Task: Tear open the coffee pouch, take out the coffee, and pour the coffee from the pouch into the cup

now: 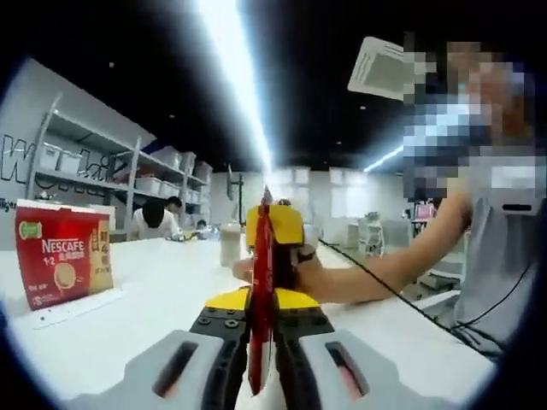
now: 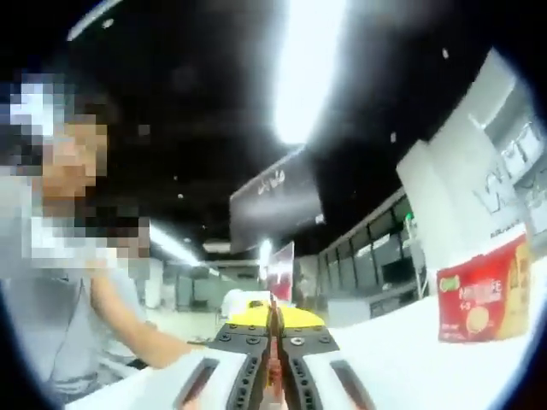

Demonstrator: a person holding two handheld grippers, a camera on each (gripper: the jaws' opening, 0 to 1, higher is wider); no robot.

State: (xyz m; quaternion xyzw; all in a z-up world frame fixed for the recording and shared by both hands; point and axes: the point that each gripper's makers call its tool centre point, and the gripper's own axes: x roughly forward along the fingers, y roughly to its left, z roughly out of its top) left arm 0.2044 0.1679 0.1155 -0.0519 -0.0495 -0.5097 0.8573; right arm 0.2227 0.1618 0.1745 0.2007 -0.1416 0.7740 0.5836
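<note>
A red coffee stick pouch point(image 1: 262, 256) stands edge-on in the air above the white table point(image 1: 154, 307). My left gripper point(image 1: 261, 299) is shut on its lower part. Behind it, my right gripper point(image 1: 278, 226), yellow-tipped and held by a hand point(image 1: 312, 275), pinches the upper part of the same pouch. In the right gripper view my right gripper point(image 2: 273, 318) is shut on the thin red strip, and the pouch's far end point(image 2: 280, 272) sticks up beyond the jaws. A pale cup point(image 1: 231, 243) stands on the table just left of the pouch.
A red Nescafe box point(image 1: 64, 256) sits on the table at the left, and is the red Nescafe box point(image 2: 483, 295) at the right of the right gripper view. A person in grey point(image 1: 500, 248) stands at the table's right side. Shelves with bins point(image 1: 111, 166) line the wall.
</note>
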